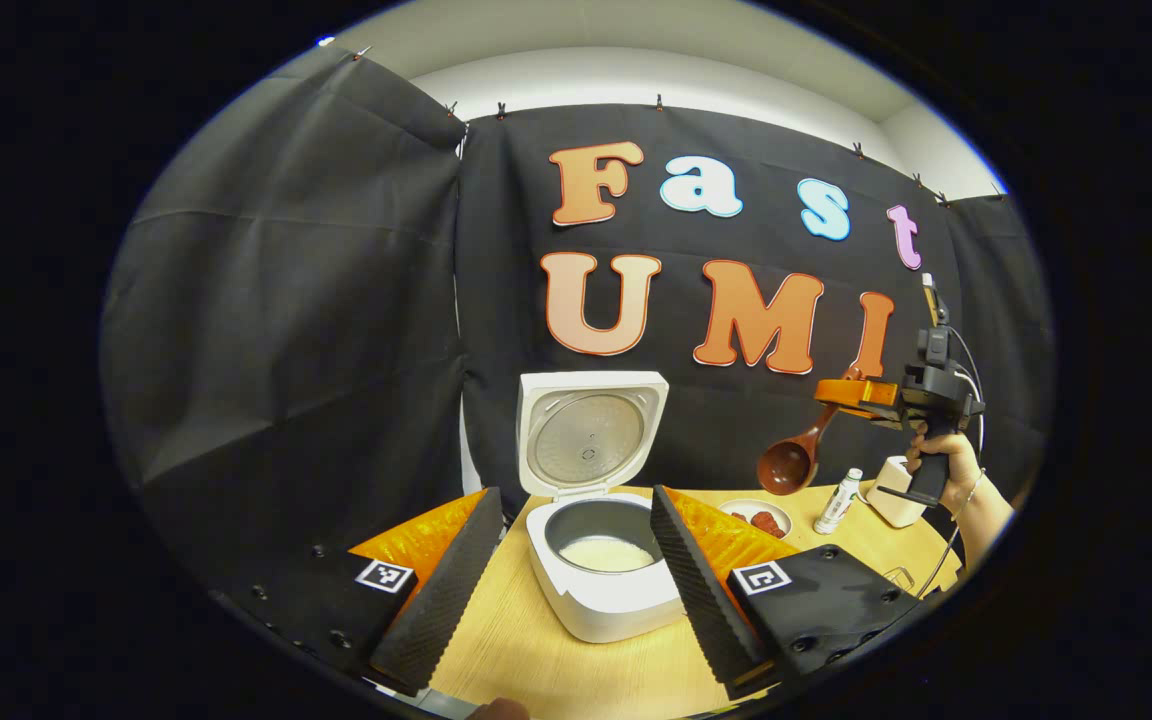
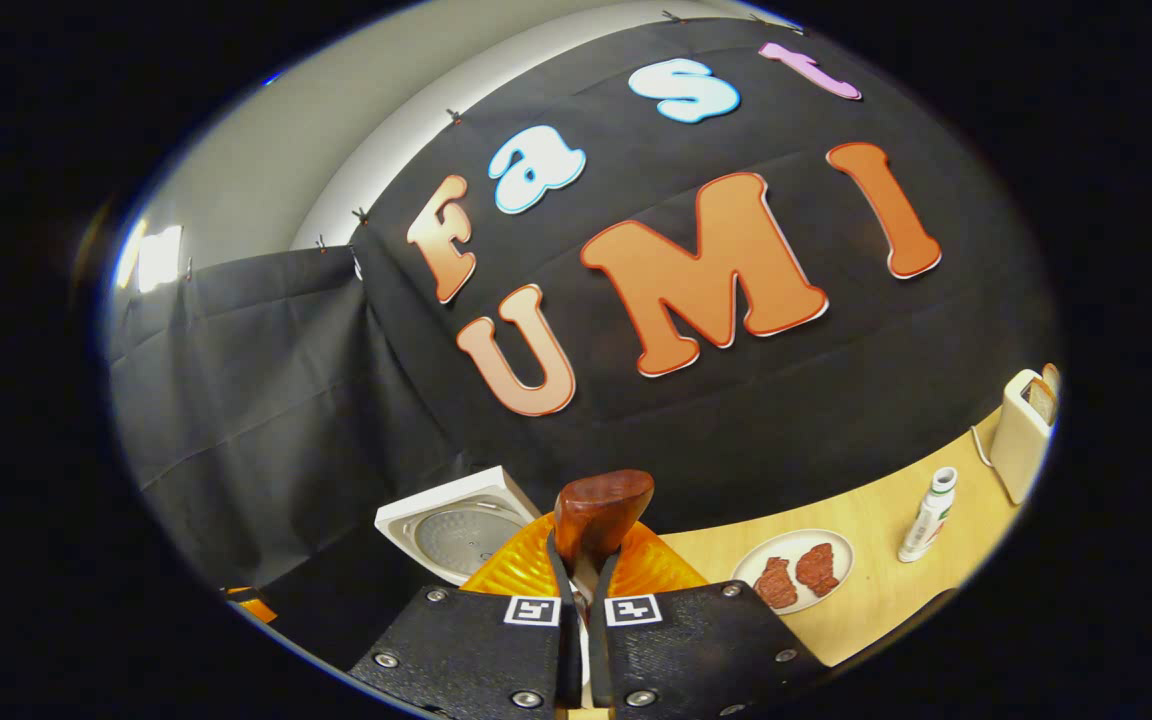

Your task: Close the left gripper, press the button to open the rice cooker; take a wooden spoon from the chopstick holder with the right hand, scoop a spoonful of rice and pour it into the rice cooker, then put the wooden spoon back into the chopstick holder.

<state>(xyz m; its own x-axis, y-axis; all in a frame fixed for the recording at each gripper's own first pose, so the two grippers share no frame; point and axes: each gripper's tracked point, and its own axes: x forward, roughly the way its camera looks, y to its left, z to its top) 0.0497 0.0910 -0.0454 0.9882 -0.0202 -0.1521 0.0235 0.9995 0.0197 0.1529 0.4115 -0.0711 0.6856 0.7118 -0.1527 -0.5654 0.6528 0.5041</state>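
While the white rice cooker (image 1: 601, 560) stands open on the pale wooden surface (image 1: 556, 660), the right hand-held gripper (image 1: 861, 393) is clamped on a dark wooden spoon (image 1: 791, 462).
Left hand-held gripper (image 1: 566, 560) gapes apart around the cooker; white rice (image 1: 606, 553) lies inside. The spoon's handle is hidden between the right fingers (image 2: 596, 560).

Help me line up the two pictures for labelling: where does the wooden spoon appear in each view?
Left gripper view: the wooden spoon hangs at right above the table, bowl down, held by the right gripper.
Right gripper view: the wooden spoon stands at bottom centre, its end rising between that gripper's shut fingers.
Shared landmark: the rice cooker's open lid, left of the spoon in both.
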